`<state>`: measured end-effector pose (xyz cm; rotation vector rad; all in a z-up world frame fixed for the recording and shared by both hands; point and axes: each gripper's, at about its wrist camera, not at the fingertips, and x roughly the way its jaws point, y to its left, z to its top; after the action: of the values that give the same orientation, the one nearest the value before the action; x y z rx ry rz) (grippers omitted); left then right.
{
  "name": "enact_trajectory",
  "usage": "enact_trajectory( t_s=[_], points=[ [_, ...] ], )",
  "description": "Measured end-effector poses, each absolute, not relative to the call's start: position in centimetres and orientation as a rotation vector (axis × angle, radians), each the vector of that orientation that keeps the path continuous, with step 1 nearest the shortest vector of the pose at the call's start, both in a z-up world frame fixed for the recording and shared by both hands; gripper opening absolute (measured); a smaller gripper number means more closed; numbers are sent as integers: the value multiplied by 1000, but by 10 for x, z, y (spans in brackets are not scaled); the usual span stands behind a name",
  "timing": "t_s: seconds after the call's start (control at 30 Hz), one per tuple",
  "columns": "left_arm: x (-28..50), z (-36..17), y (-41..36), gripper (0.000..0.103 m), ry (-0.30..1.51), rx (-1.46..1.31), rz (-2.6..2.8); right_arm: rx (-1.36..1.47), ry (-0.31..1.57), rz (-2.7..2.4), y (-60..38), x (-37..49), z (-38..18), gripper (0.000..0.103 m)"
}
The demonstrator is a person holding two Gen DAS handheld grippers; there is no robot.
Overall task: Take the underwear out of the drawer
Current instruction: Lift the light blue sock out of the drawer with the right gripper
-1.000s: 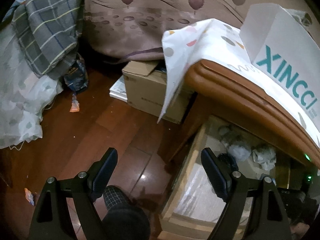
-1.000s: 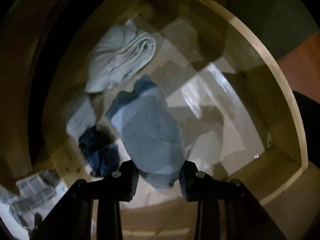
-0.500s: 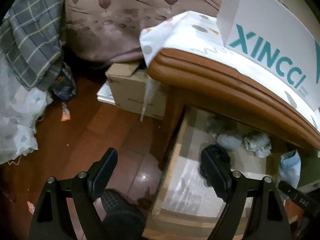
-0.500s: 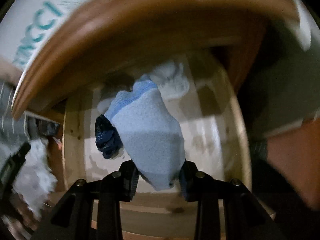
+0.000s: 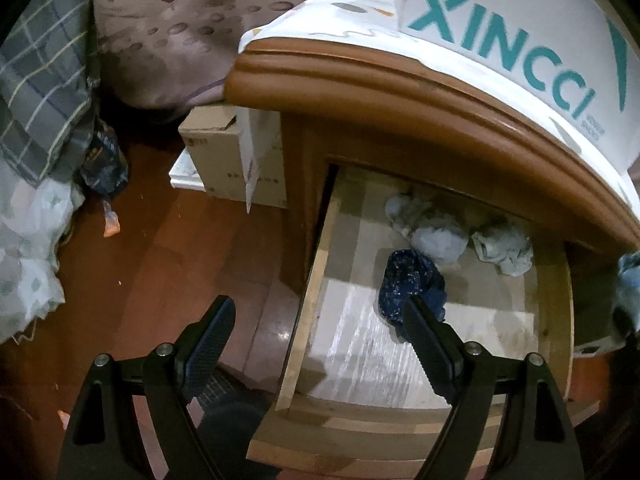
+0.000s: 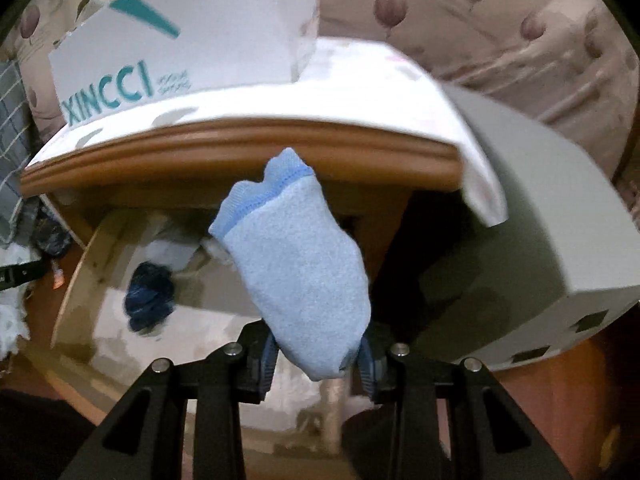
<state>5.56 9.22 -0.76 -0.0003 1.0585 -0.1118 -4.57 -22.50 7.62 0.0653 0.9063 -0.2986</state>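
The wooden drawer (image 5: 316, 280) of the nightstand stands pulled out. Inside lie a dark blue speckled garment (image 5: 412, 280) and two pale crumpled bundles (image 5: 436, 236) (image 5: 504, 248). My left gripper (image 5: 316, 308) hangs open and empty over the drawer's left wall, its right finger close to the dark blue garment. My right gripper (image 6: 316, 360) is shut on a light blue underwear piece (image 6: 296, 272), held up in front of the nightstand's edge, above the drawer (image 6: 80, 272). The dark blue garment (image 6: 150, 300) lies below and to its left.
A white XINCCI box (image 5: 500, 40) sits on the cloth-covered nightstand top (image 5: 400, 92). A cardboard box (image 5: 224, 152) and bedding (image 5: 40, 80) lie on the wood floor to the left. A grey box (image 6: 540, 260) stands right of the nightstand. A person's foot (image 5: 232, 412) is below.
My right gripper rose out of the drawer with the light blue piece and rolled, so the nightstand top now shows. My left gripper shifted toward the drawer, still open.
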Motion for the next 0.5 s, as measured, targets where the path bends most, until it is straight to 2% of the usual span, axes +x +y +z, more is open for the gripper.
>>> enact_trajectory(
  t_s=[0.5],
  points=[
    [46, -2, 82, 83, 1007, 63, -94, 89, 745, -448, -277, -61, 108, 34]
  ],
)
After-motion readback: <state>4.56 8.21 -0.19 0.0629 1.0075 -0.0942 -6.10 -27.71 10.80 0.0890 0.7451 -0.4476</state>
